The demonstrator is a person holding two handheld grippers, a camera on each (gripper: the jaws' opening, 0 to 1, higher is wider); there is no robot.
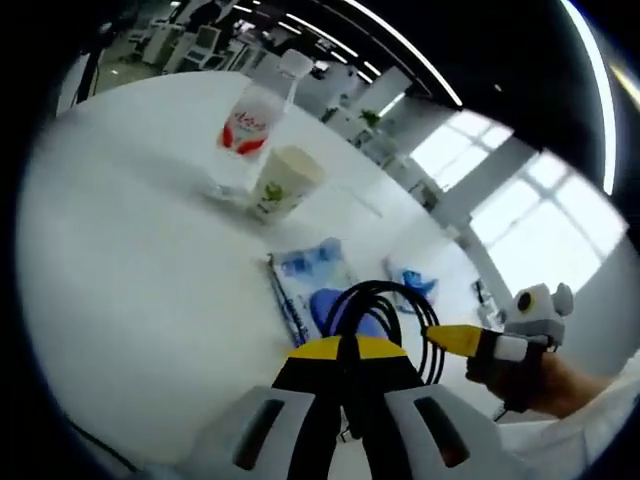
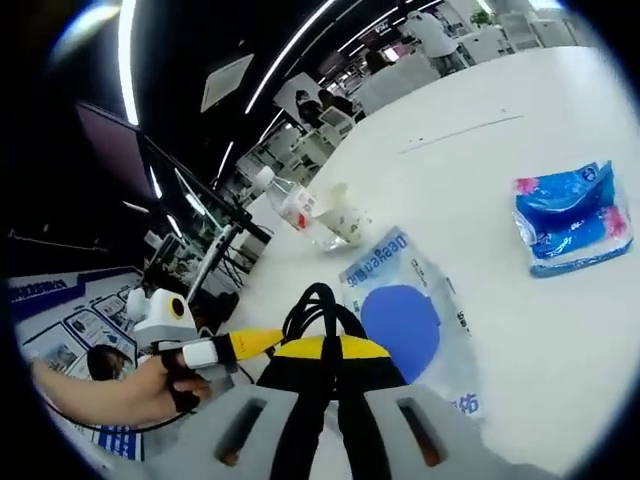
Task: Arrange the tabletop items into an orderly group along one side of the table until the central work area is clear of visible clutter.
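White tabletop [image 1: 130, 290] runs wide and bare around a few items, with rows of desks, ceiling light strips and bright windows in the office beyond

Left gripper view: a clear bottle [image 1: 250, 125] with a red label stands at the far side, a pale paper cup [image 1: 283, 183] touching it on its near right. Nearer lies a flat blue and white wipes pack [image 1: 315, 290], its long axis running from near to far, and a smaller blue tissue pack [image 1: 412, 282] lies just to its right. The left gripper [image 1: 348, 375] has its yellow-tipped jaws pressed together around a loop of black cable [image 1: 385, 300] over the wipes pack. The right gripper [image 1: 470, 342] comes in from the right; whether it is open I cannot tell

Right gripper view: the right gripper's jaws [image 2: 328, 365] are closed on the same black cable
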